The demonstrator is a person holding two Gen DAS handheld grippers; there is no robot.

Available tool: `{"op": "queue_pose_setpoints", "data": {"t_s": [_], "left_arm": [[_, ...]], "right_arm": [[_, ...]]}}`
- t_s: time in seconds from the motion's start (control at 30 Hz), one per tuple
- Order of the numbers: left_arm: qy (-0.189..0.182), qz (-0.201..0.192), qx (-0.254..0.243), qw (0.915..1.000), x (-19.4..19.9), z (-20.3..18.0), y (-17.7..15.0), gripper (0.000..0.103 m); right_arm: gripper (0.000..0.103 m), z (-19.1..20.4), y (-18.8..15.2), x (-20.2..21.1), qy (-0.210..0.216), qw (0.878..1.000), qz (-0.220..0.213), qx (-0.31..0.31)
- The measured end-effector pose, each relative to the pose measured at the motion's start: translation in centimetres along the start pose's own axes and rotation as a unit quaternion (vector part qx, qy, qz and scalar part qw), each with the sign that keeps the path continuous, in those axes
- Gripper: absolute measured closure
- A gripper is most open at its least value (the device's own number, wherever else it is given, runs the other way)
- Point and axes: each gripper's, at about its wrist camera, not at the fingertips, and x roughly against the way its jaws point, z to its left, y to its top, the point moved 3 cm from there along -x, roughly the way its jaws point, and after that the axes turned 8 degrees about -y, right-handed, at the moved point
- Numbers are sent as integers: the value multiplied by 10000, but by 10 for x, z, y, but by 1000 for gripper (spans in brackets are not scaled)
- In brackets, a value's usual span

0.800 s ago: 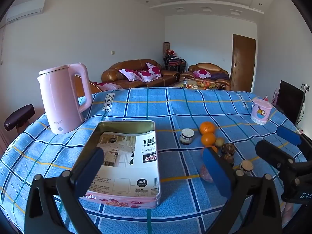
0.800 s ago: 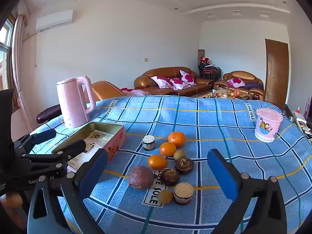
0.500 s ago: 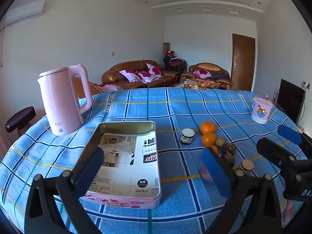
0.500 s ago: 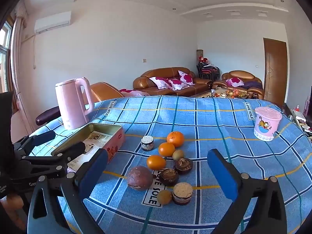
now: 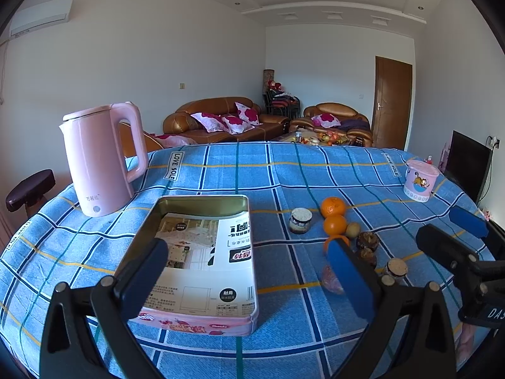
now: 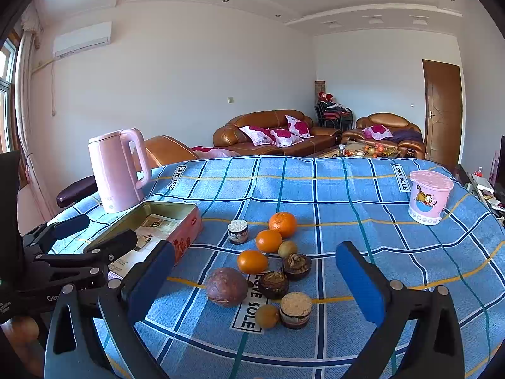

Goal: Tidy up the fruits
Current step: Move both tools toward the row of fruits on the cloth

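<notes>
a blue checked tablecloth (image 6: pixel 347 195) reading "love sole" covers the table. on it stand a pink kettle (image 5: pixel 101 161), an open tin (image 5: pixel 202 246) holding only a printed sheet, and a pink tub (image 6: pixel 429 200). the fruit (image 6: pixel 268 241), three oranges among smaller pieces and little jars, lies loose beside the tin, so sorting looks unstarted. the left gripper (image 5: pixel 249 271) and right gripper (image 6: pixel 255 278) are both spread wide, holding nothing.

Your right hand-held gripper (image 6: pixel 254 252) has turned only a shade to its right, so in its view the pink plastic kettle (image 6: pixel 115 170), the round orange tangerines (image 6: pixel 282 224) and the pink lidded cartoon cup (image 6: pixel 429 200) sit slightly further left.
</notes>
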Motion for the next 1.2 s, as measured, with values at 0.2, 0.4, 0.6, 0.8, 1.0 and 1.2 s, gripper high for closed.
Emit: {"op": "queue_pose_setpoints", "data": {"t_s": [0.2, 0.4, 0.6, 0.8, 1.0, 1.2], "left_arm": [[-57, 2, 1, 10000, -3, -4, 1, 0], [-24, 23, -33, 10000, -8, -9, 3, 0], [-7, -5, -36, 10000, -12, -15, 2, 0], [-39, 33, -143, 9999, -15, -22, -4, 0], [-31, 45, -247, 9997, -15, -24, -8, 0], [-42, 2, -183, 9998, -13, -21, -7, 0]], "right_arm": [[1, -8, -3, 0, -78, 9999, 26, -107], [1, -18, -7, -6, -83, 9997, 80, -207], [1, -27, -13, -8, -166, 9995, 48, -245], [1, -35, -17, -8, -253, 9993, 0, -285], [1, -35, -21, -10, -247, 9989, -58, -387], [1, -30, -21, -12, -231, 9992, -59, -333]]}}
